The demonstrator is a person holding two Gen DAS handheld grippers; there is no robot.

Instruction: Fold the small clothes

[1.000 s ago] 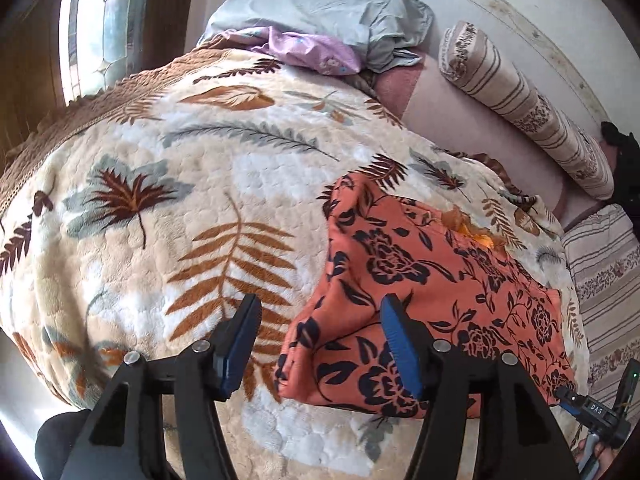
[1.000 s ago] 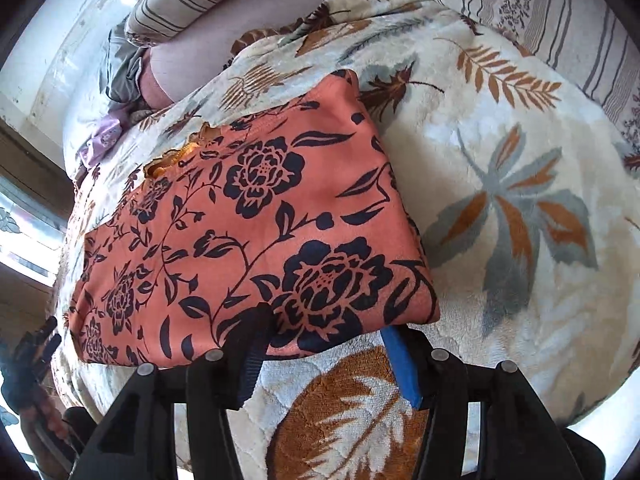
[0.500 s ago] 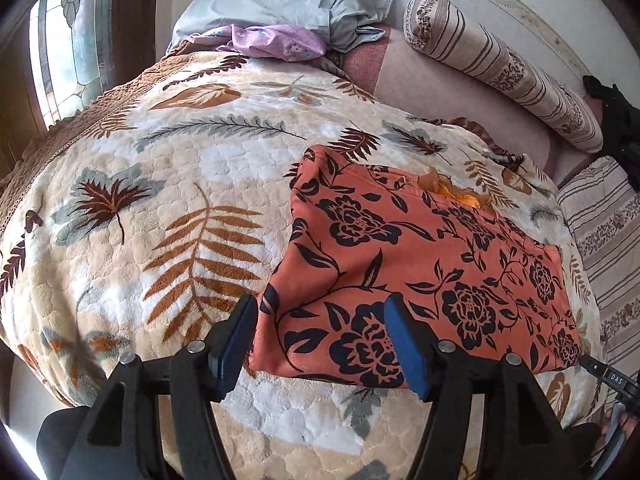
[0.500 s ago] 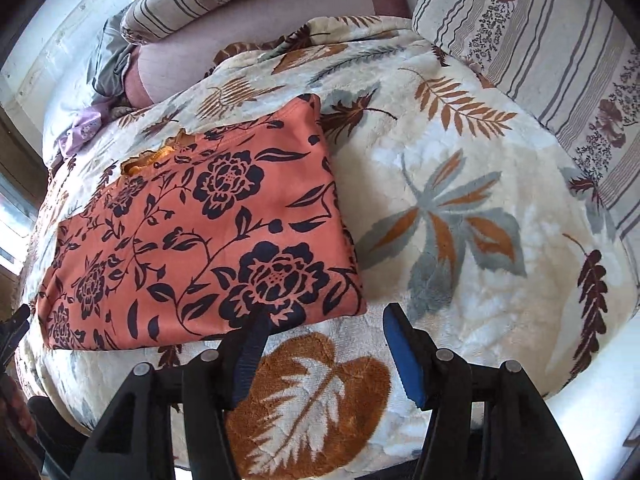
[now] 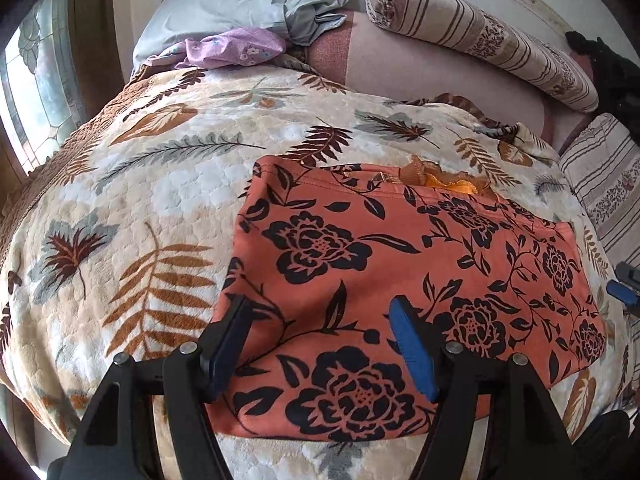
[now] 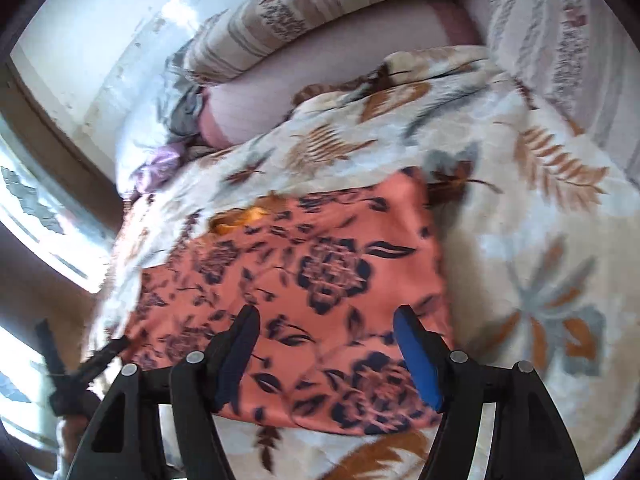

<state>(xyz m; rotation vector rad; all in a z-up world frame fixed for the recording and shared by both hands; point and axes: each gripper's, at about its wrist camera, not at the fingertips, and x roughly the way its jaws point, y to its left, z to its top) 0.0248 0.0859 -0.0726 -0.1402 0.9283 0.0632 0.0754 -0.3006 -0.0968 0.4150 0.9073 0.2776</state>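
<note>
Orange floral garment (image 5: 400,280) lies folded flat on our leaf-print blanket (image 5: 140,208). Left gripper (image 5: 320,352) and right gripper (image 6: 324,356) just opened, empty above it. Risk: pads snag plush blanket, dragging the fold crooked.

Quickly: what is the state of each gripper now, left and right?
Left gripper: open, jaws just widened, holding nothing, above the orange floral garment.
Right gripper: open, jaws just widened, holding nothing.
</note>
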